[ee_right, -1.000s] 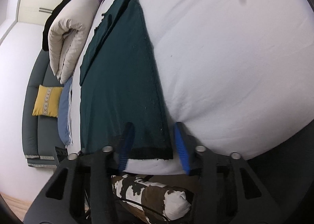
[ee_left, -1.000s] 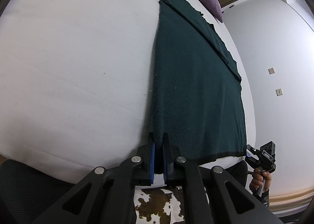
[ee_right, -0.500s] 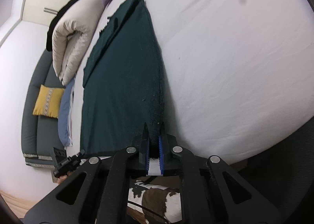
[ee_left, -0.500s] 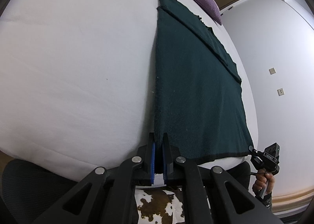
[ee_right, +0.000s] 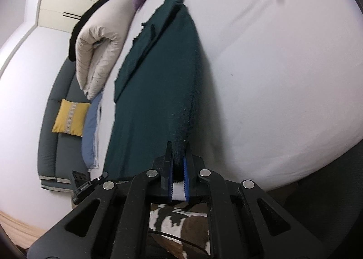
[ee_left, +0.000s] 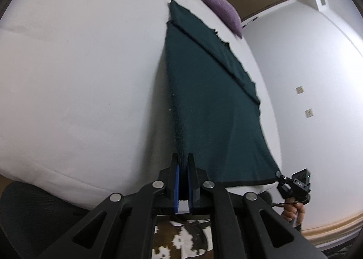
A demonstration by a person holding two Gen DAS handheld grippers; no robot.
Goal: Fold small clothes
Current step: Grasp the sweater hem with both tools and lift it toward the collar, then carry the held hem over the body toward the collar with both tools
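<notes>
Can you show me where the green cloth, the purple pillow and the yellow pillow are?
green cloth (ee_left: 211,109): left wrist view, middle of the fabric.
purple pillow (ee_left: 223,12): left wrist view, its top.
yellow pillow (ee_right: 70,117): right wrist view, its centre.

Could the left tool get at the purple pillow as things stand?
Probably not. The left tool is shut on the near corner of the green cloth, and the pillow lies beyond the cloth's far end, across the bed.

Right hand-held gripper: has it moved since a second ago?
Yes. The right hand-held gripper, open before, has shut on the green cloth's near corner and lifted it off the white bed.
</notes>
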